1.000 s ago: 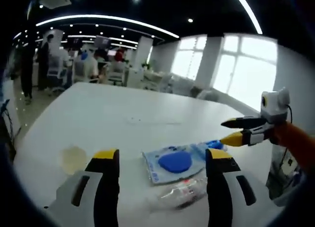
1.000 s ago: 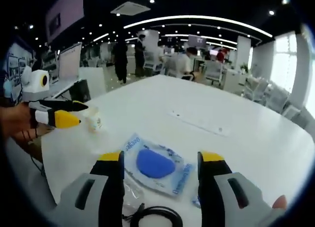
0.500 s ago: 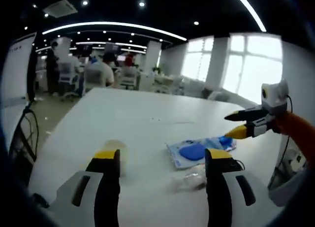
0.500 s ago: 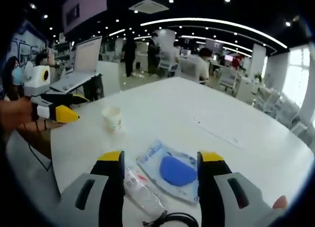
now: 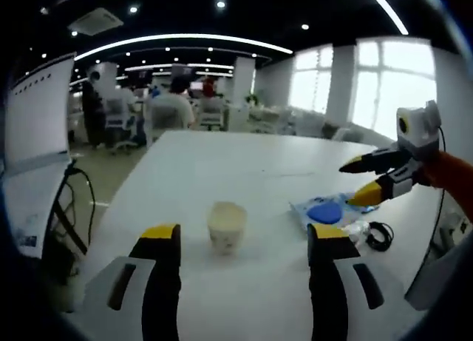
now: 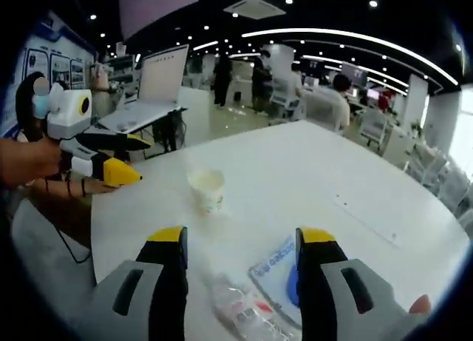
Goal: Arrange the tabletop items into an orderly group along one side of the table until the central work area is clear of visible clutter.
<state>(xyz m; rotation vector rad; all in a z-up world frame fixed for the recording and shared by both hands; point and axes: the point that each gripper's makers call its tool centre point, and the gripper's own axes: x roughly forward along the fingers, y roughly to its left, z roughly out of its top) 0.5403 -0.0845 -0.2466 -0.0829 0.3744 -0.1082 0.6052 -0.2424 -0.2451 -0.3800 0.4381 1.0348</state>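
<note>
Matt white laminate-looking table (image 5: 244, 163), smooth, faint sheen under ceiling lights. Paper cup (image 5: 226, 225), cream, matt. Glossy clear-plastic pouch (image 5: 325, 210) with blue insert; crinkly transparent wrapper (image 6: 247, 311) beside it, shiny. Black rubbery cable coil (image 5: 379, 235). Gripper jaws: matt black plastic, yellow tips, grey moulded bodies. Floor beyond glossy, reflecting lamps.

Paper cup (image 5: 226, 225) blocks centre; bare table (image 5: 222, 163) beyond, passable.
</note>
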